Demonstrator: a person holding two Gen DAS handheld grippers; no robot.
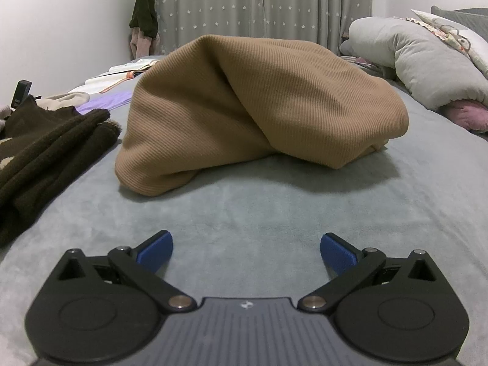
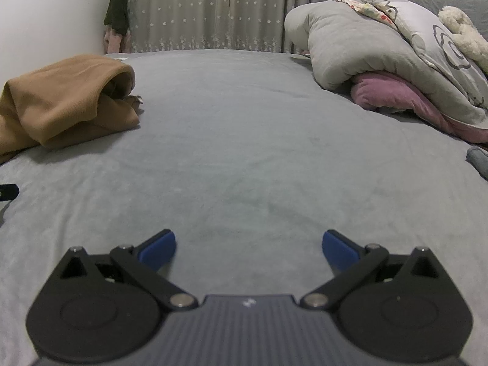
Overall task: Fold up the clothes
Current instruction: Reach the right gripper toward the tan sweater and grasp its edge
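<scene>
A tan ribbed garment sits bunched in a loose, unfolded heap on the grey bed, with dark brown clothes lying rumpled just beside it.

Left tongs and right tongs: black linkages, blue pads, silver pivot screws, ribbed grey bodies

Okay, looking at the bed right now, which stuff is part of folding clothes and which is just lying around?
For the job:
tan ribbed garment
dark brown garment

Lying about:
open book
grey duvet
pink blanket
plush toy
</scene>
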